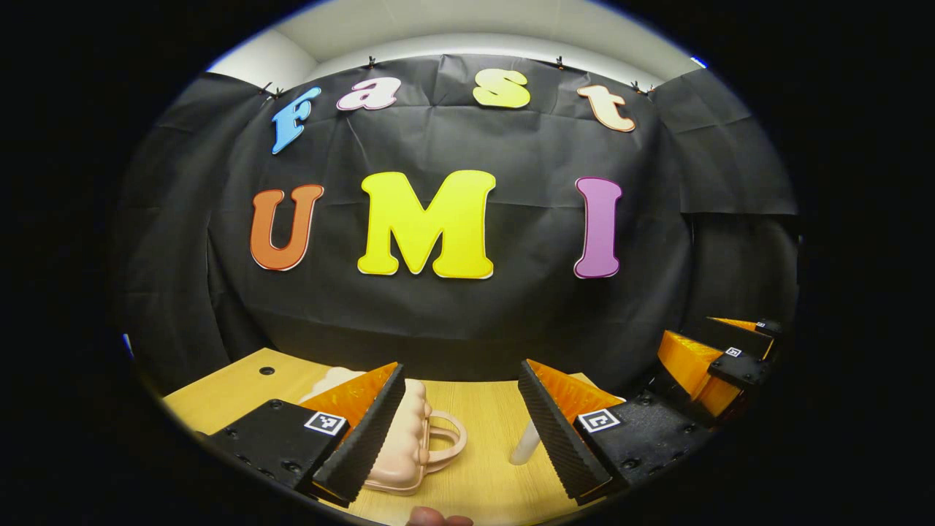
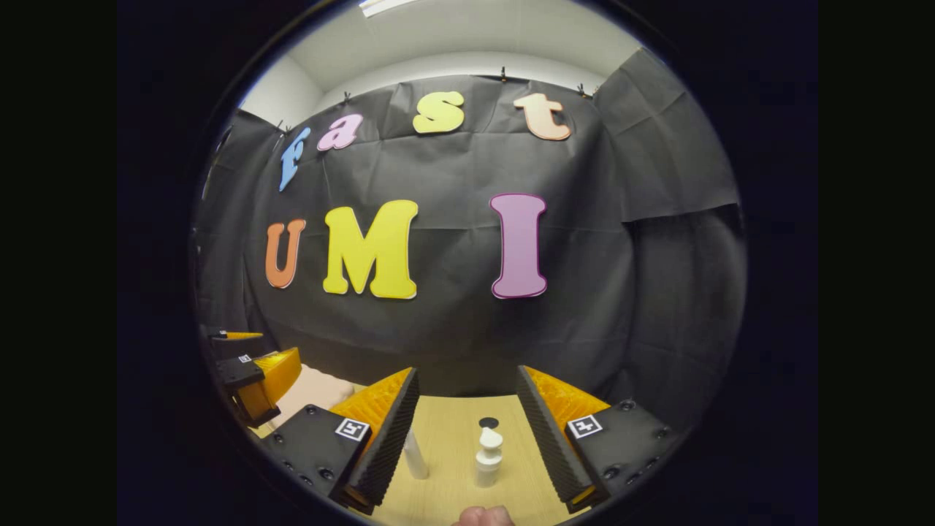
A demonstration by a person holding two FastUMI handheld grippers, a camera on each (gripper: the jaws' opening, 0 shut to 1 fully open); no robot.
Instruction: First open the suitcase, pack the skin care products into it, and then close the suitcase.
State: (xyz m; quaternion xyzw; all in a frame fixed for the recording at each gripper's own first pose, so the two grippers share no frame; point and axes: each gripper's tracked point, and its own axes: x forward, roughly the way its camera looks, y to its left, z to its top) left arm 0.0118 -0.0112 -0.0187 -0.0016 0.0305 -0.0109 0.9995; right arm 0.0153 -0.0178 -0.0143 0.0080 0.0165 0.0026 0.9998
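Both tongs gape empty above the bench (image 1: 482, 431), so nothing's started. Your left tongs (image 1: 462, 416) sit lined up over the pink suitcase (image 1: 413, 438), lid shut, handle facing the bench's middle: sensible, it opens first. Your right tongs (image 2: 467, 431) frame the white pump bottle (image 2: 488, 456), upright near the bench's middle, with a white tube (image 2: 415, 454) just beside it, ready for packing.

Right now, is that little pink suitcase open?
No, the pink suitcase lies closed on the table, its handle sticking out sideways.
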